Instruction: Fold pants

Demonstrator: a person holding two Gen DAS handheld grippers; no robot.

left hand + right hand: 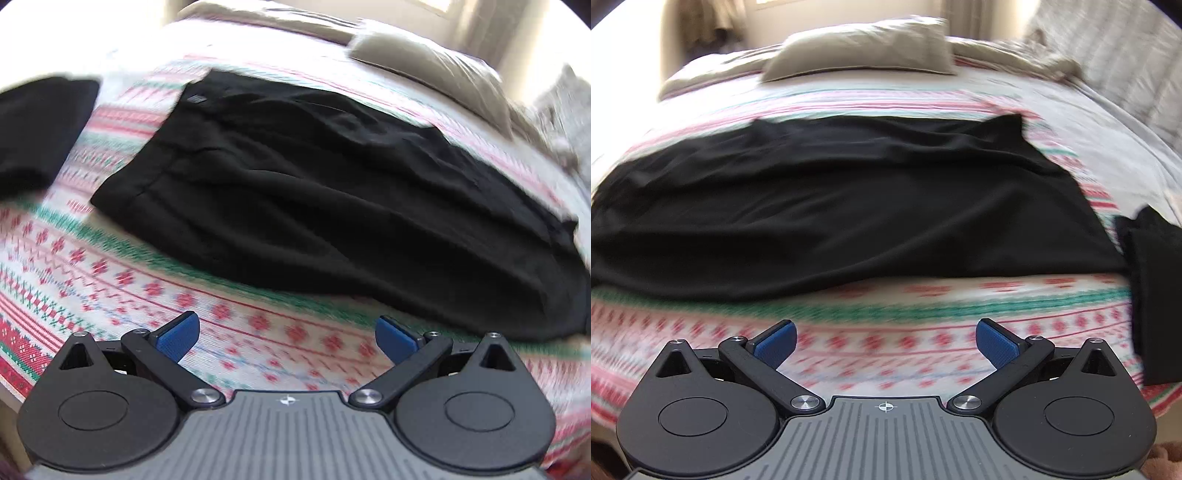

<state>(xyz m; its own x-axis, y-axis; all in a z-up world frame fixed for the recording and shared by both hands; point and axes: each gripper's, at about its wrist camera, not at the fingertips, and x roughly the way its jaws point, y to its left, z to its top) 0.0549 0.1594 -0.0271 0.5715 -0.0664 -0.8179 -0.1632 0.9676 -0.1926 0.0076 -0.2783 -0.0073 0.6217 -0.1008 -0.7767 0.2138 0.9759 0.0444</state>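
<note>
Black pants (314,199) lie spread flat across a bed, with the waistband end at the left in the left wrist view. The same pants (842,206) fill the middle of the right wrist view. My left gripper (287,338) hovers open over the blanket, just short of the pants' near edge, nothing between its blue pads (179,338). My right gripper (885,343) is also open and empty, over the blanket in front of the pants' near edge.
The bed is covered by a red, green and white patterned blanket (886,306). A beige pillow (864,48) lies at the head. Another black garment (40,125) sits at the far left, and a black folded piece (1152,295) lies at the right.
</note>
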